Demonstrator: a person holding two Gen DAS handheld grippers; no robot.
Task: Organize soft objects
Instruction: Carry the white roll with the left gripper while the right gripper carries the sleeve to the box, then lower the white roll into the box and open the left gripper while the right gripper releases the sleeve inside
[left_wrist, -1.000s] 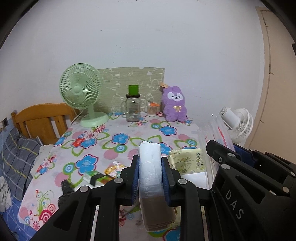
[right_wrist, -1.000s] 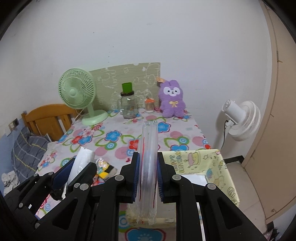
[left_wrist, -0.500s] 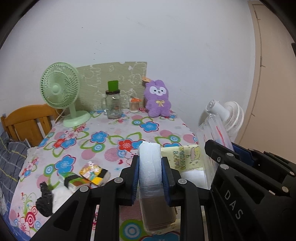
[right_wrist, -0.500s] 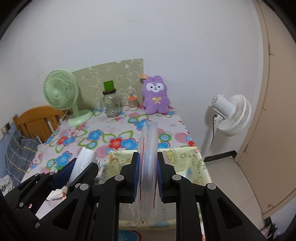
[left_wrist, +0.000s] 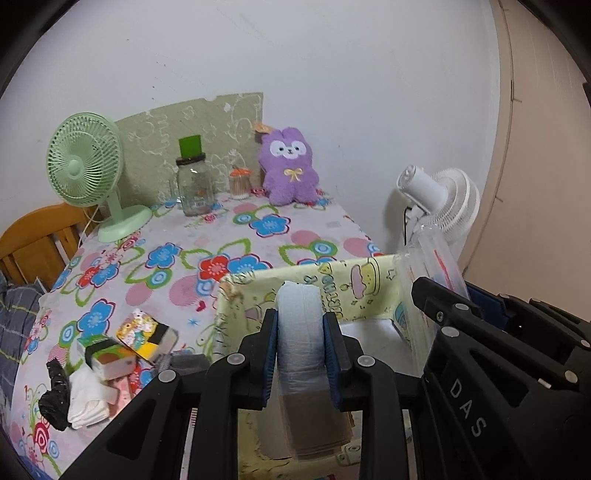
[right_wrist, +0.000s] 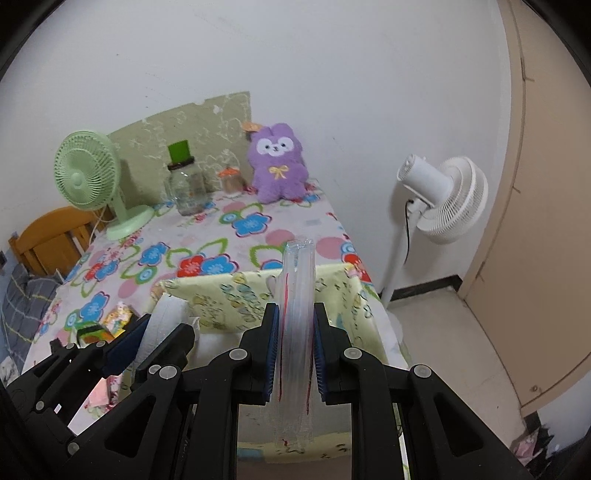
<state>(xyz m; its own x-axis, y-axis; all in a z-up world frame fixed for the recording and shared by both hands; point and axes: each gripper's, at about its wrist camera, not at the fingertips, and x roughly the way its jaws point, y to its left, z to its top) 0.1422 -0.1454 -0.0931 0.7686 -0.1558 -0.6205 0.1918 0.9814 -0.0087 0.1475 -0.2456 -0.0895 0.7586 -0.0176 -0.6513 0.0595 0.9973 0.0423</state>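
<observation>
Two claws hang side by side over a pale yellow cloth box (left_wrist: 314, 273) with cartoon drawings. The left gripper (left_wrist: 300, 332) pinches a soft clear plastic packet (left_wrist: 301, 325), white on top and brown lower down; its jaws are starting to open, but the pads touch the packet on both sides. The right gripper (right_wrist: 294, 332) is squeezed tight on the thin edge of a clear zip bag (right_wrist: 295, 295) with red lines. Both packets hang down just above the box's open top. To the left of the left claw, small soft things lie in a heap (left_wrist: 107, 365) on the flowery tablecloth (left_wrist: 184, 258). Far ahead sit a purple plush bunny (left_wrist: 290, 170), a glass jar (left_wrist: 194, 188) and a green fan (left_wrist: 88, 166).
</observation>
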